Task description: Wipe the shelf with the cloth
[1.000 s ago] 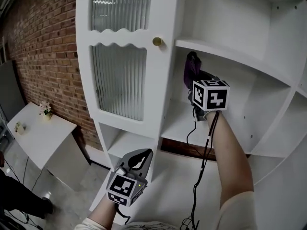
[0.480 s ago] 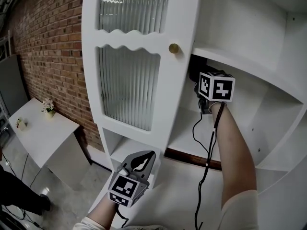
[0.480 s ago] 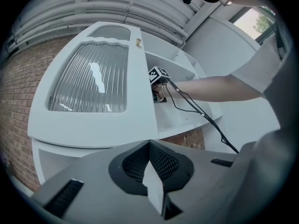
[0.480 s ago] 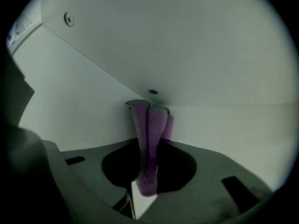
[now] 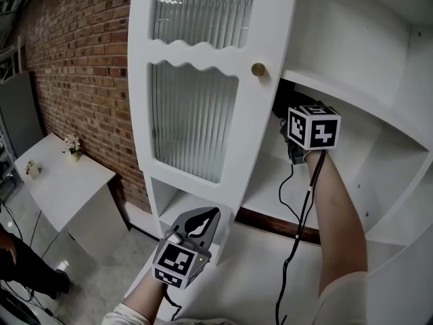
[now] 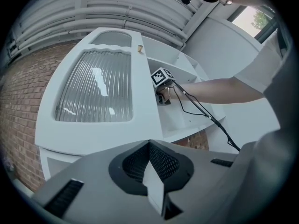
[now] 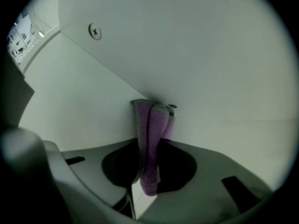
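The purple cloth (image 7: 154, 120) hangs folded between the jaws of my right gripper (image 7: 150, 143), which is shut on it. Its far end presses into an inner corner (image 7: 163, 107) where white shelf panels meet. In the head view only that gripper's marker cube (image 5: 314, 127) shows, under the upper shelf board (image 5: 358, 100) and just behind the door's edge; the cloth is hidden there. The shelf floor (image 5: 270, 185) lies below it. My left gripper (image 5: 212, 213) is held low in front of the cabinet, shut and holding nothing, pointing up.
A white cabinet door (image 5: 203, 87) with ribbed glass and a brass knob (image 5: 258, 69) stands left of the right gripper. A black cable (image 5: 298, 208) hangs along the right forearm. At far left are a brick wall (image 5: 74, 59) and a white side table (image 5: 61, 188).
The right gripper has gone further left and deeper under the shelf board. The cloth, seen above the cube a second ago, is now hidden in the head view. The left gripper has hardly moved.
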The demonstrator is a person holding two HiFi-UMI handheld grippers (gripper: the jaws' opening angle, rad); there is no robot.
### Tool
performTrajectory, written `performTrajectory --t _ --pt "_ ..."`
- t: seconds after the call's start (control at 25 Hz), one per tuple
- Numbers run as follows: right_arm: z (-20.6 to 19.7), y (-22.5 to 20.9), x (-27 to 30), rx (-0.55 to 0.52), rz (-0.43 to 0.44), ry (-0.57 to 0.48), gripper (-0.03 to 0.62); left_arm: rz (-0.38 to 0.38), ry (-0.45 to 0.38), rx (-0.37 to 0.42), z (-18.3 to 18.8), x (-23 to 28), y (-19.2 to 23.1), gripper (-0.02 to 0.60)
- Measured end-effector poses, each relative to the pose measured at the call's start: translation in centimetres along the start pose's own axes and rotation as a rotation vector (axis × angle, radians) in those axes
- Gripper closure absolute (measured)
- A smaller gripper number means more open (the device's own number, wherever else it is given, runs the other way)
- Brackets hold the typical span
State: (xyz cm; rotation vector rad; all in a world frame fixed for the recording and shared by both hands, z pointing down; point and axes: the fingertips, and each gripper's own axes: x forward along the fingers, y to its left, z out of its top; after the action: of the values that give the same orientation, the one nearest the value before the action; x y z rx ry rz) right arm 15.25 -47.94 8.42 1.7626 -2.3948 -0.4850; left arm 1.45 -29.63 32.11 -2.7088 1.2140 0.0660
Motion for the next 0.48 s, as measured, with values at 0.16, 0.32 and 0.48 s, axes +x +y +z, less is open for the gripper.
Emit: performTrajectory --t 0.16,0.32,0.48 --pt "0.8 1.6 -2.0 0.002 0.059 -0.015 0.516 0.001 -0.008 0.016 0.4 -0.5 -0.8 0.568" --pt "1.7 3.5 -4.4 -0.024 0.106 -0.01 0.516 -0.012 -0.009 0.012 0.6 -0.8 -2.0 0.566" --pt "2.6 5.5 -6.8 -0.036 0.131 -0.016 0.516 -0.021 -0.01 0.016 0.9 -1.0 -3.2 0.568"
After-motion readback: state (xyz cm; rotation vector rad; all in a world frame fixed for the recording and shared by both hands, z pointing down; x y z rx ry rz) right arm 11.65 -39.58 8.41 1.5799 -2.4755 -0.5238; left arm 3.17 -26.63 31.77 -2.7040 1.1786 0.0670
